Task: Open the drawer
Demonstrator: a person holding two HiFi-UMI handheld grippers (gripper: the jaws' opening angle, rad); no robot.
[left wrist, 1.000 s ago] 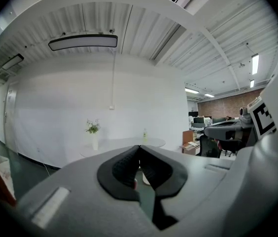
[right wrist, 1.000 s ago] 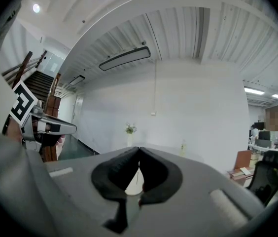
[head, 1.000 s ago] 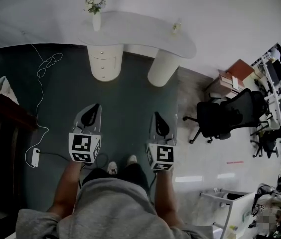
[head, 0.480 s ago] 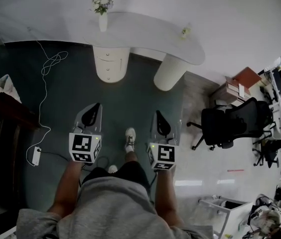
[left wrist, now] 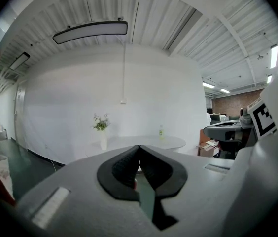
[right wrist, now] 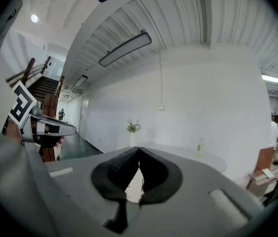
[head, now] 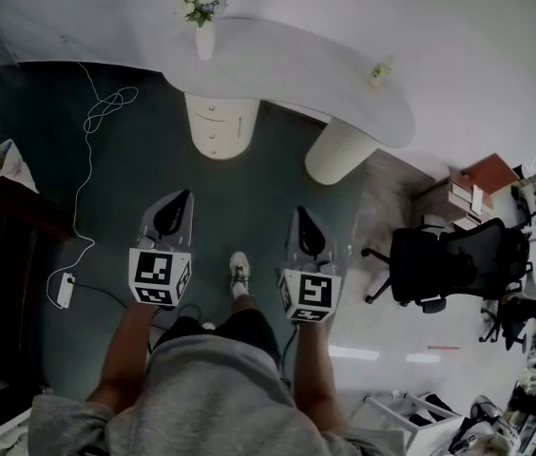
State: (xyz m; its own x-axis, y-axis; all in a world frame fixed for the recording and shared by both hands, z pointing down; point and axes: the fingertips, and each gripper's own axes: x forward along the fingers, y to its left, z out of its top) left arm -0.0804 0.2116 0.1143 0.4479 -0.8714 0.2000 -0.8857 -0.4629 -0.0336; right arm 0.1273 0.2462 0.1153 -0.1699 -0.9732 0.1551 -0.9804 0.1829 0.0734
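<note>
A white curved table (head: 296, 60) stands ahead on two round pedestals. The left pedestal (head: 219, 126) carries the drawers, which are closed, each with a small knob. My left gripper (head: 181, 199) and right gripper (head: 299, 215) are held side by side over the dark floor, well short of the pedestal. Both point toward the table. The left gripper (left wrist: 139, 147) has its jaws shut with nothing between them. The right gripper (right wrist: 139, 149) is also shut and empty. The table (left wrist: 149, 142) shows far off in the left gripper view.
A vase of flowers (head: 203, 12) and a small bottle (head: 377, 72) stand on the table. A white cable (head: 92, 131) runs over the floor to a power strip (head: 64, 291) at the left. A black office chair (head: 439, 264) stands at the right, dark wooden furniture (head: 2, 226) at the left.
The person has stepped forward, one shoe now ahead. The table and drawer pedestal sit nearer and lower in the head view. Both grippers stay shut and side by side.
</note>
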